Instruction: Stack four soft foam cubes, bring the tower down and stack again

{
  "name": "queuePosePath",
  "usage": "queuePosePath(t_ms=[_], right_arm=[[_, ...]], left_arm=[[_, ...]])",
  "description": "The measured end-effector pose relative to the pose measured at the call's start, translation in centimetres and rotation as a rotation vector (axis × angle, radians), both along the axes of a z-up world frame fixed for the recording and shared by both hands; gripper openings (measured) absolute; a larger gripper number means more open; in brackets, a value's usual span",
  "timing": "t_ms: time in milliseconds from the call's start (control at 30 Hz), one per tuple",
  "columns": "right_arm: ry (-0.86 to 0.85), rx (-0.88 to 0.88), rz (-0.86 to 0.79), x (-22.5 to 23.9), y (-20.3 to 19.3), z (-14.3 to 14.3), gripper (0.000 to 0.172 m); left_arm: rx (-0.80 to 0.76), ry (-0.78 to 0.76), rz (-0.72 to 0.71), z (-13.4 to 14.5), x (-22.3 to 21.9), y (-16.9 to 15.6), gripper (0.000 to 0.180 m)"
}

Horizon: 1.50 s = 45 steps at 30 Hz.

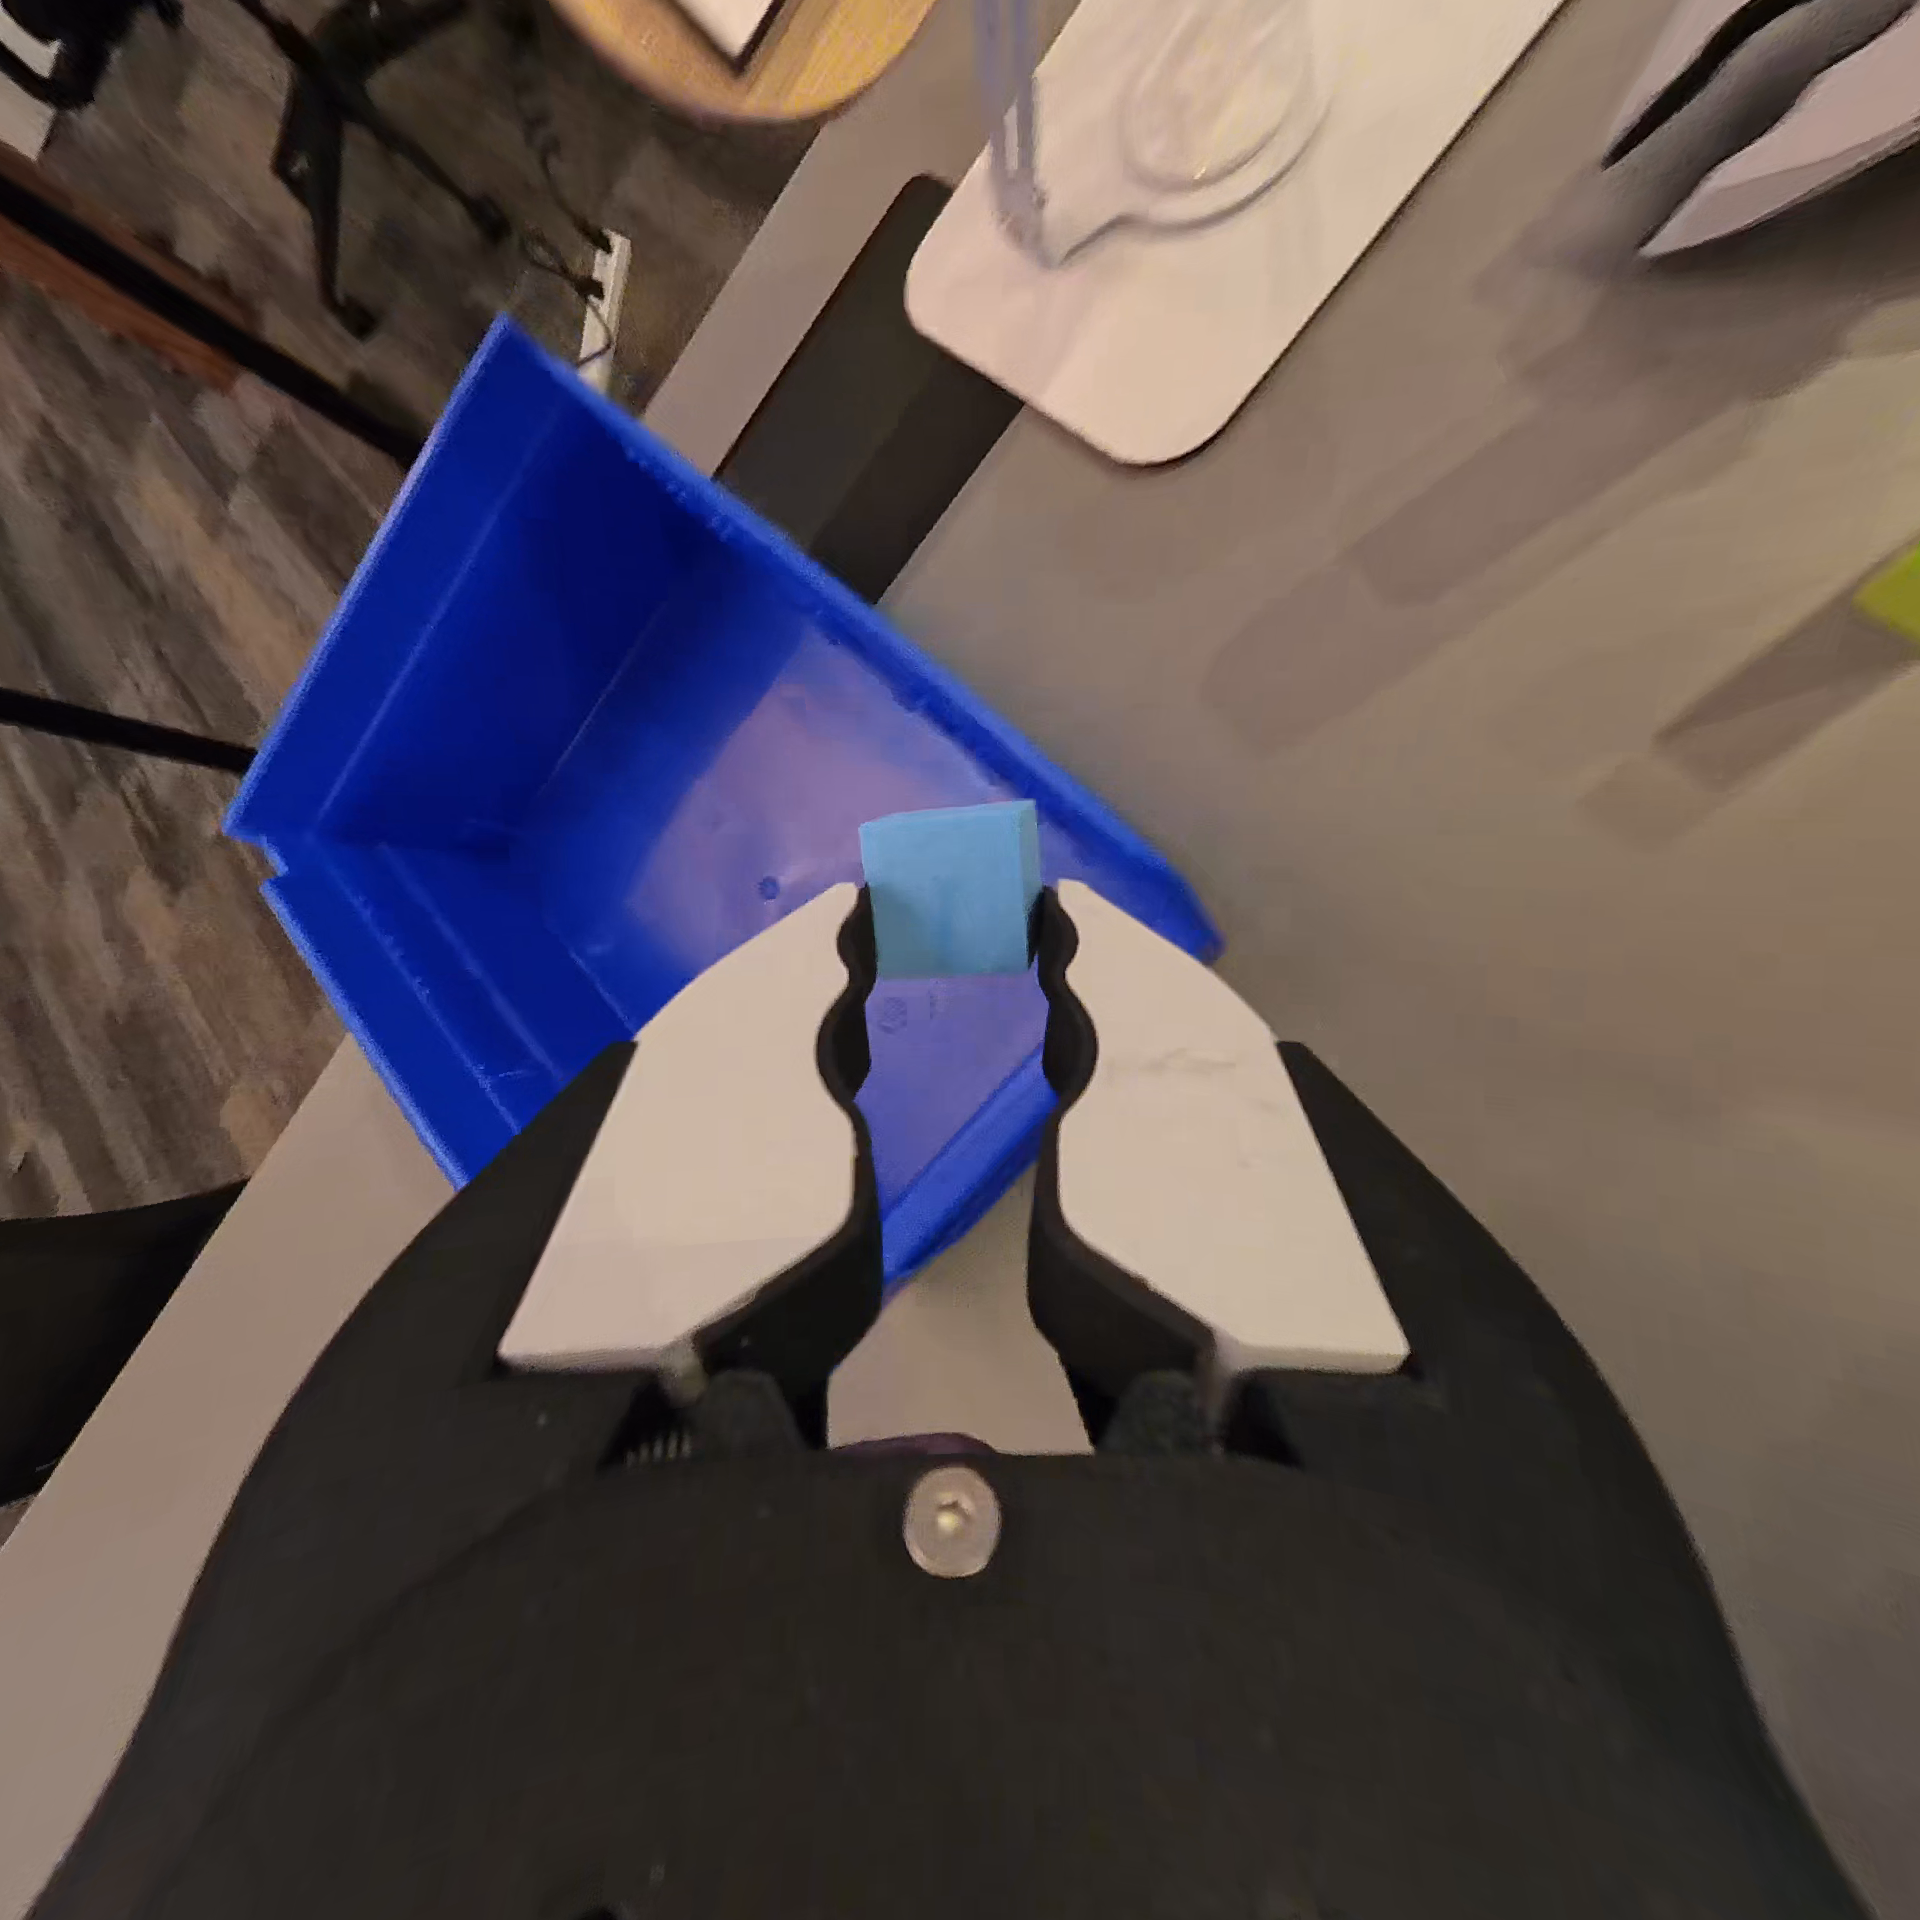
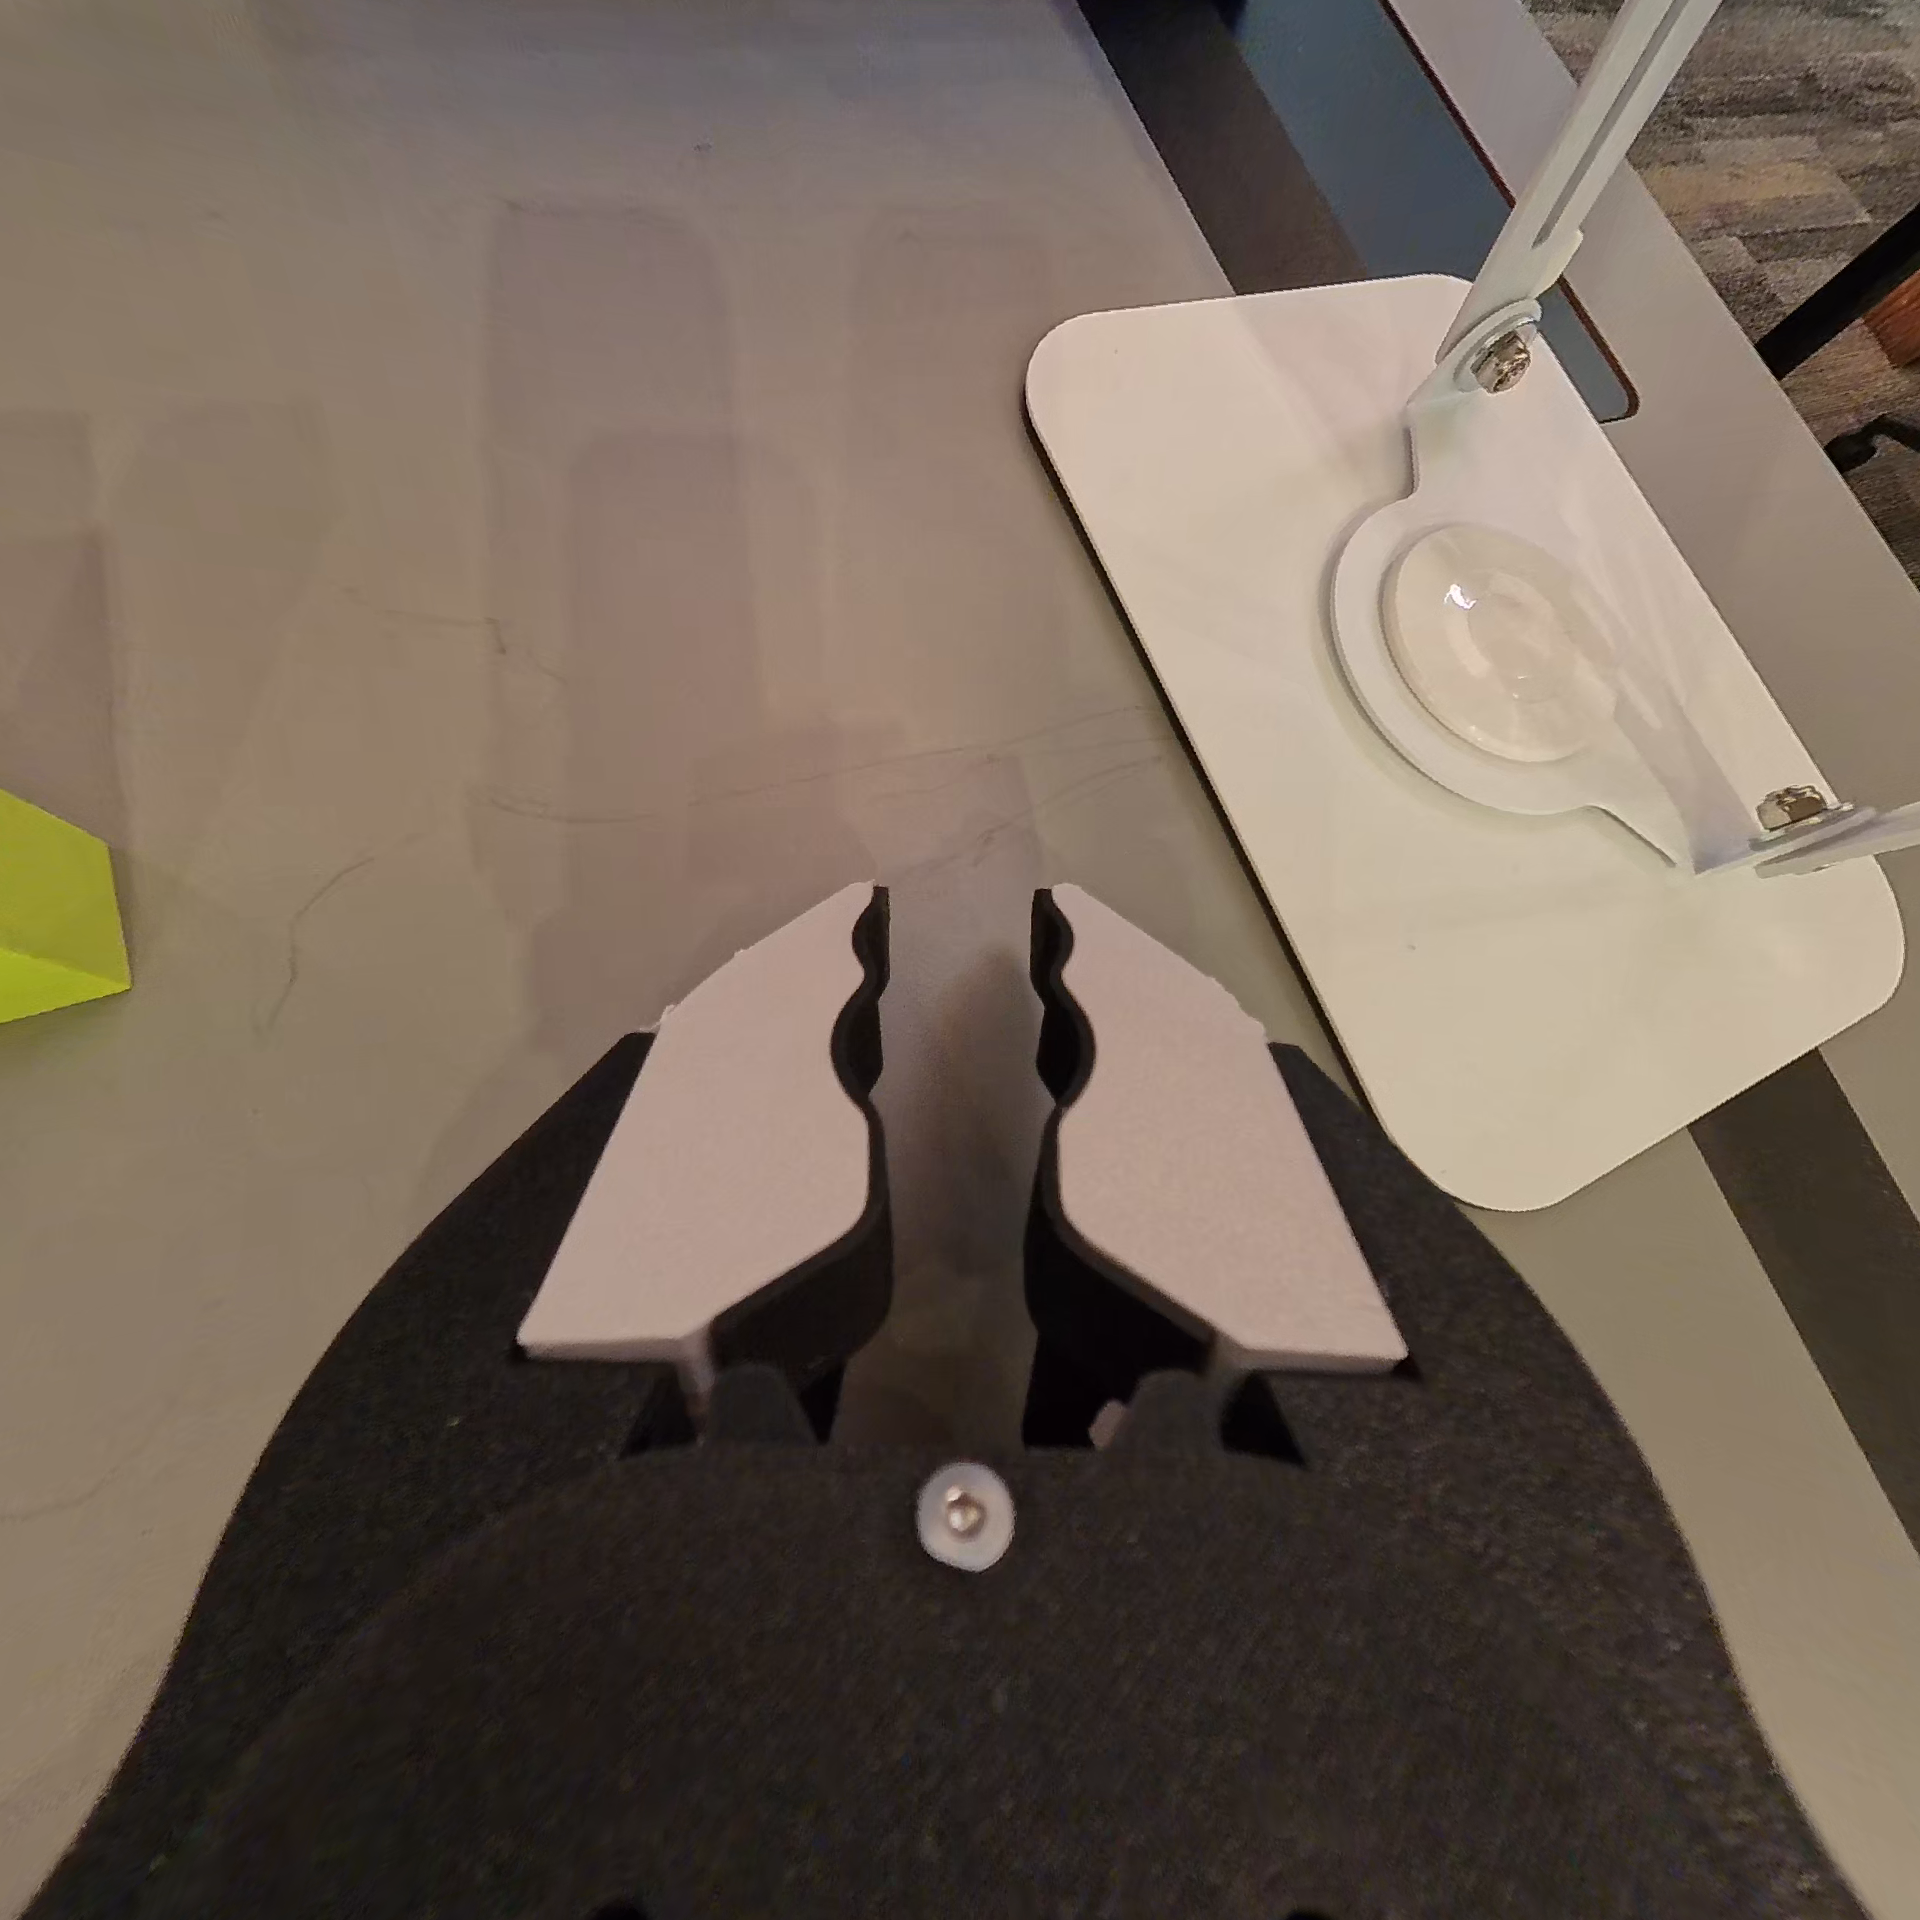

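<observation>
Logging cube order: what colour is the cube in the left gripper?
Light blue cube; left wrist view shows it best.

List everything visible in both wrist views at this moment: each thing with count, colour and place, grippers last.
foam cube: 1, light blue, clamped between the left gripper's fingertips, above the bin
foam cube: 1, yellow-green, on the table at the left edge of the right wrist view, partly cut off
bin: 1, blue, on the table's edge, nothing seen inside it
table: 1, grey, under everything
stand base: 1, white plate with clear dome and white struts, near the table's far edge
floor: patterned carpet, beyond the table
left gripper: 1, black with pale fingers, pads pressed on the light blue cube
right gripper: 1, same make, jaws apart over bare table, holding nothing
</observation>
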State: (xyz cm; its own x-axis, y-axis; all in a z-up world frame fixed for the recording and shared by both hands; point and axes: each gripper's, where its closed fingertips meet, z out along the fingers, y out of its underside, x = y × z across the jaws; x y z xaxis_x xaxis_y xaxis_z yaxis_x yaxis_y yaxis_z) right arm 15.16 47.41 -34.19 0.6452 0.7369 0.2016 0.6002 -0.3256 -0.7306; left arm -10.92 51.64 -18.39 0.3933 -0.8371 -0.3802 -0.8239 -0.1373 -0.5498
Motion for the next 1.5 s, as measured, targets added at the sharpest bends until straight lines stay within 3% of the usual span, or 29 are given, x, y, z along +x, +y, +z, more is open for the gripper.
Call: queuePosePath(t_ms=[267, 500, 767, 1033, 1500], right_arm=[[-0.001, 0.002, 0.0, 0.0, 0.0, 0.0, 0.026], [0.0, 0.001, 0.002, 0.0, 0.0, 0.0, 0.026], [0.003, -0.005, 0.002, 0.0, 0.0, 0.0, 0.026], [0.004, -0.007, 0.003, 0.0, 0.0, 0.0, 0.026], [0.006, -0.011, 0.002, 0.0, 0.0, 0.0, 0.026]], left_arm=[[-0.04, -0.002, -0.29, 0.3, 9.0, -9.5, 0.029], [-0.08, 0.085, -0.526, -1.9, 15.0, -14.6, 0.029], [-0.126, 0.159, -0.631, -5.0, 18.3, -16.5, 0.029], [-0.181, 0.229, -0.681, -7.7, 18.1, -16.3, 0.029], [-0.188, 0.275, -0.74, -8.8, 17.7, -15.8, 0.029]])
